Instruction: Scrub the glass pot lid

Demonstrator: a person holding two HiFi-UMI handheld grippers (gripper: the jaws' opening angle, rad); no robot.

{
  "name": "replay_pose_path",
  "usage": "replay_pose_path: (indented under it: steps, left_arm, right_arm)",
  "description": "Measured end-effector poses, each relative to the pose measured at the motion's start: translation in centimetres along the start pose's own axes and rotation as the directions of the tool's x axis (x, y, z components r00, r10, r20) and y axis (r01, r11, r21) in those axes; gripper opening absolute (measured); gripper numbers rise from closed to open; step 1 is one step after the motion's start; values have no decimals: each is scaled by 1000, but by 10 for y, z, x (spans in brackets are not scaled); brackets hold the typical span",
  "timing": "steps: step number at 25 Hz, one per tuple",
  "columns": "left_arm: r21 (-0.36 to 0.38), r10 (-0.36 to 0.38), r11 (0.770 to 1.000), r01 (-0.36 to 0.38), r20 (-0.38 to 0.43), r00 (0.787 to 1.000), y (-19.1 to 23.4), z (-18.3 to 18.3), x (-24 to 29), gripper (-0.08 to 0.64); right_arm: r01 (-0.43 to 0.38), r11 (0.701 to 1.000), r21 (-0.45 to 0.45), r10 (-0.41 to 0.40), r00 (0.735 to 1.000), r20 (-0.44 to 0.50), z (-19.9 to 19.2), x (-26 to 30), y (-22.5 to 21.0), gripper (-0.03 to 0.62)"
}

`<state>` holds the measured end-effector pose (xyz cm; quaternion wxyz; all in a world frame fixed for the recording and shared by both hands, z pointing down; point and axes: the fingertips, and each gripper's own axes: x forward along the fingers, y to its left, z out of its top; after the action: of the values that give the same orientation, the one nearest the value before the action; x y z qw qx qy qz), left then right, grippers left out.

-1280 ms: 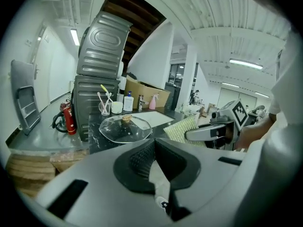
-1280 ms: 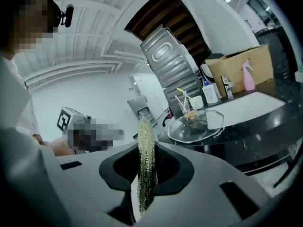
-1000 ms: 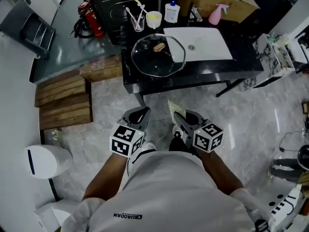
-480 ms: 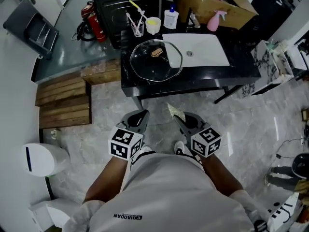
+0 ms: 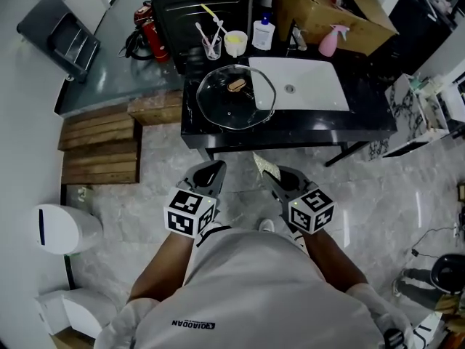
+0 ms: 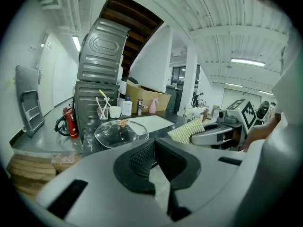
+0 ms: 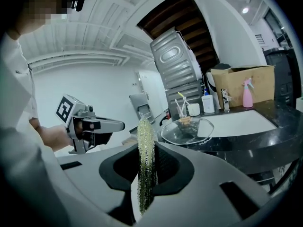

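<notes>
The glass pot lid (image 5: 235, 100), with a wooden knob (image 5: 237, 86), lies flat on the black counter (image 5: 363, 118) just left of the white sink (image 5: 309, 93). Both grippers hang over the floor, well short of the counter. My left gripper (image 5: 211, 170) is shut with nothing between its jaws. My right gripper (image 5: 270, 174) is shut on a yellow-green scrub sponge (image 5: 263, 163), which stands on edge between the jaws (image 7: 145, 148). The lid (image 6: 120, 132) shows beyond my left gripper (image 6: 154, 148), and the lid (image 7: 187, 128) shows ahead of my right gripper (image 7: 147, 174).
At the counter's back stand a glass of toothbrushes (image 5: 211, 47), a white cup (image 5: 234, 43), a white bottle (image 5: 263, 33), a pink spray bottle (image 5: 328, 42) and a cardboard box (image 5: 327, 6). A fire extinguisher (image 5: 150, 31) and wooden pallets (image 5: 98, 151) lie left of the counter.
Both grippers have come a little closer to the counter, which now sits lower in the head view. The right gripper has rolled slightly, with the sponge still in it.
</notes>
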<state>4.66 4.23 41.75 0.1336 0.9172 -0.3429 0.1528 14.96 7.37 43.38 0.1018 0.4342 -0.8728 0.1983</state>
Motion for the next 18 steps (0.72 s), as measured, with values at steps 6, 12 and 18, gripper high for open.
replay_pose_path:
  steps: [6, 12, 18]
  left_arm:
    - [19, 18, 1000, -17, -8, 1000, 11, 5, 12, 15]
    - [16, 11, 1000, -11, -16, 1000, 22, 12, 23, 15]
    - [24, -6, 1000, 6, -20, 1000, 27, 13, 30, 15]
  right_arm:
    - [-12, 999, -31, 12, 1000, -9, 11, 15, -13, 83]
    - [-8, 1000, -19, 7, 1000, -9, 18, 27, -22, 83]
    - [2, 1000, -12, -2, 1000, -10, 18, 35, -26, 83]
